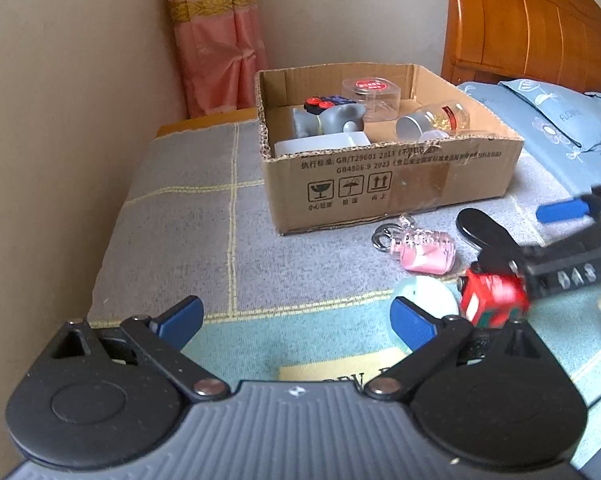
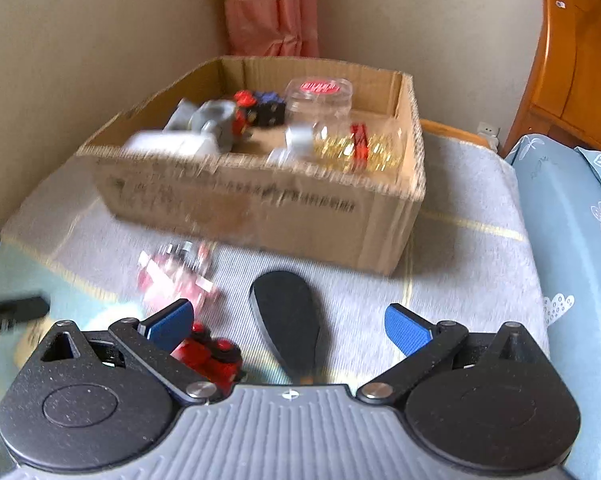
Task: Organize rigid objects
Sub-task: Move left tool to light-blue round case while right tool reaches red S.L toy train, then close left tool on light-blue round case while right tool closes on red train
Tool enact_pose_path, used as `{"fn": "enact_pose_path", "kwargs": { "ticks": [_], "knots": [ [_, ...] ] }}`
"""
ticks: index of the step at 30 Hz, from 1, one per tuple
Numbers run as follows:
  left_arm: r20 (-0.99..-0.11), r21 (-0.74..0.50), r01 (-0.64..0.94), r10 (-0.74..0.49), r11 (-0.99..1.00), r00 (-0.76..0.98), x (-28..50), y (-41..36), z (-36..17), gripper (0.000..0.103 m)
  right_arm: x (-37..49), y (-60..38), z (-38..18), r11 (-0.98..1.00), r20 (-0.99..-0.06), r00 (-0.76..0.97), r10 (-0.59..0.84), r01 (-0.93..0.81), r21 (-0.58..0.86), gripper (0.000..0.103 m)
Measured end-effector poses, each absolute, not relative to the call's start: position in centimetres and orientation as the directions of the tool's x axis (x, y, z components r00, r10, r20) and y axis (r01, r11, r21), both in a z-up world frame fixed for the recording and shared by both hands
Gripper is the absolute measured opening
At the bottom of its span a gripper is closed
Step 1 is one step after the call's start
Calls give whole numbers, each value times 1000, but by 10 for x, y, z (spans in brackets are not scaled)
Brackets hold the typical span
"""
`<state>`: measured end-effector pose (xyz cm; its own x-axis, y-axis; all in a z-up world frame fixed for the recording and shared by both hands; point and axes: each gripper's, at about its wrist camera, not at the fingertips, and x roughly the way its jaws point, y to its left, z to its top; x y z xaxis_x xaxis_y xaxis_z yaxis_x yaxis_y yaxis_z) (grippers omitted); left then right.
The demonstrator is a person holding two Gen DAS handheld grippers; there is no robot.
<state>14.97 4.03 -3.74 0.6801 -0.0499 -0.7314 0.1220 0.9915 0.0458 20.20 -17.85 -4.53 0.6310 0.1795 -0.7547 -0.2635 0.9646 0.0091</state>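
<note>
A cardboard box stands on the bed and holds several items: a clear jar with a red lid, a jar lying on its side, a grey object. On the blanket in front lie a pink clear keychain bottle, a black spoon-shaped object, a red toy vehicle and a pale round disc. My left gripper is open and empty. My right gripper is open, above the black object, with the red toy under its left finger. The right wrist view is blurred.
The box sits near the corner with a beige wall and a pink curtain. A wooden headboard and a blue flowered pillow are at the right. The bed's edge drops off at the left.
</note>
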Motion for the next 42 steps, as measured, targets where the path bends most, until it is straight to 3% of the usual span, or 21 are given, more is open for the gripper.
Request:
{"fn": "enact_pose_path", "kwargs": {
  "ticks": [16,24,34,42],
  "knots": [
    [-723,-6,81,-60,997,688,148,54,-34,99,156,-143,-58,954,-740,631,233,-297,48,103],
    [-746,-12,149,-108,989,657,152,38,-44,99,140,-166,-75,970,-740,657,142,-242,-29,103],
    [-787,-2,276,-172,961,593,155,6,-68,100,129,-176,-79,961,-699,691,183,-277,-22,103],
    [-799,-8,273,-170,962,577,167,-2,-80,102,126,-178,-81,956,-688,698,197,-292,-23,103]
  ]
}}
